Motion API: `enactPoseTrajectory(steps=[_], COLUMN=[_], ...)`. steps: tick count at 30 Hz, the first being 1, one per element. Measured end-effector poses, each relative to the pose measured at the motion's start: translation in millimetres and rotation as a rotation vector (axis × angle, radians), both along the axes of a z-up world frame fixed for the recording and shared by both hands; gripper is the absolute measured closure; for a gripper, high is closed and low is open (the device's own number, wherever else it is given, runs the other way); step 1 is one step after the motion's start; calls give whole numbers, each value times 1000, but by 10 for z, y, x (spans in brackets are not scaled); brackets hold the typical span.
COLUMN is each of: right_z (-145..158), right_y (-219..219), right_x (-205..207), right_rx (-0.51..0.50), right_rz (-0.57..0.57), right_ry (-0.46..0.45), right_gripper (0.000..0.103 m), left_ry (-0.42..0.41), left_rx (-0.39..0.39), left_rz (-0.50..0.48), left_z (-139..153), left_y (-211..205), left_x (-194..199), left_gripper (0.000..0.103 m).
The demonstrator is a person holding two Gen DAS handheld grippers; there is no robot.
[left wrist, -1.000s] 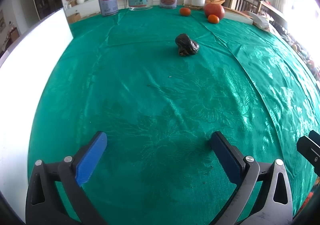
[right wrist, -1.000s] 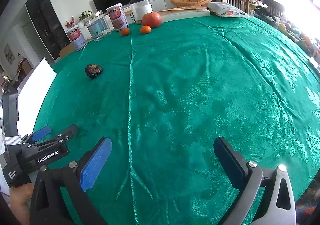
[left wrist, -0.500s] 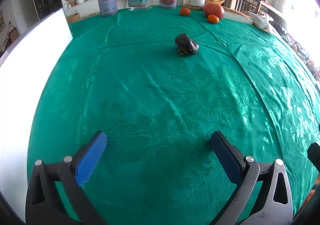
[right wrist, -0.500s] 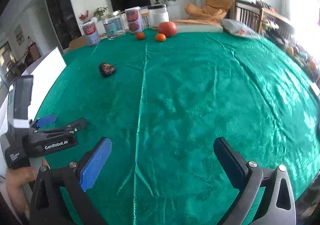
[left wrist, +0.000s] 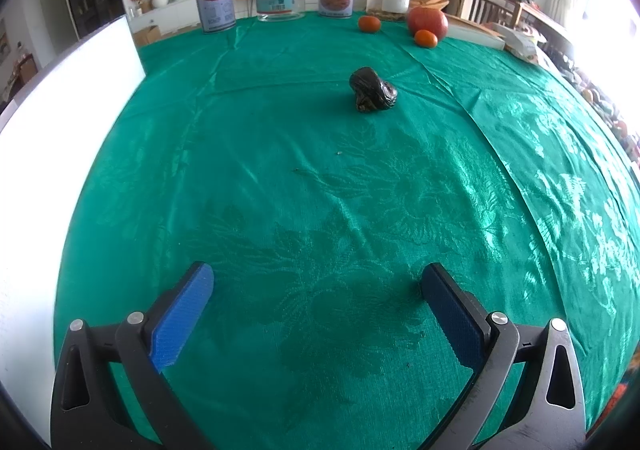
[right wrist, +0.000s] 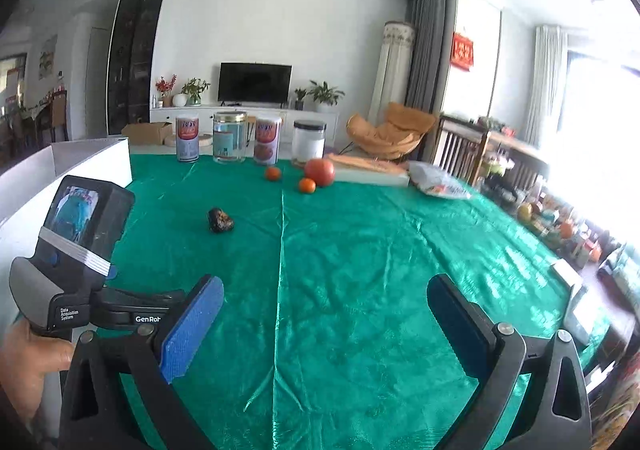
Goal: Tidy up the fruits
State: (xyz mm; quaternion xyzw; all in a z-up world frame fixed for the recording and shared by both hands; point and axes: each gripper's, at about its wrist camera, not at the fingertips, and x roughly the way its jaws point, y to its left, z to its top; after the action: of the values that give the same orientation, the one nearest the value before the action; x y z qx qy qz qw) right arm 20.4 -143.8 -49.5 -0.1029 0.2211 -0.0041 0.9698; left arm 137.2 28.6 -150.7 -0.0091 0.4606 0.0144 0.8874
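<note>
Fruits (left wrist: 427, 20) far off; both tongs (left wrist: 316, 286) (right wrist: 325, 298) agape (empty).

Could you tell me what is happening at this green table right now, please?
A person holds a pair of tongs in each hand over the green tablecloth, and both the left tongs and the right tongs are open and empty. The fruit is untouched: a red apple and two small oranges sit near the far edge by the jars, and a dark wrinkled fruit lies alone mid-table.
</note>
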Motion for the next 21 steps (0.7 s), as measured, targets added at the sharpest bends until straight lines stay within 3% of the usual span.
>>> enactPoseTrajectory(steps=[5,14,18,20,21], right_z=[-114,-178,-182,-128,-69], right_y=[207,-124,-454,-619,-674], right_x=[99,737,842,864,871], right_rx=[-94,156,286,266,197], right_rz=[88,161,110,91,82], right_ry=[75,379,433,452,459], right_gripper=[1,1,1,1,1], left_ry=[0,-1,-1,0,0], left_rx=[0,1,1,0,-2], left_rz=[0,-3,-2,-3,0], left_z=[0,0,-1,-2,-2], left_y=[0,-4,-8,-9,-8], left_x=[1,5,4,7,7], left_gripper=[0,0,0,0,0])
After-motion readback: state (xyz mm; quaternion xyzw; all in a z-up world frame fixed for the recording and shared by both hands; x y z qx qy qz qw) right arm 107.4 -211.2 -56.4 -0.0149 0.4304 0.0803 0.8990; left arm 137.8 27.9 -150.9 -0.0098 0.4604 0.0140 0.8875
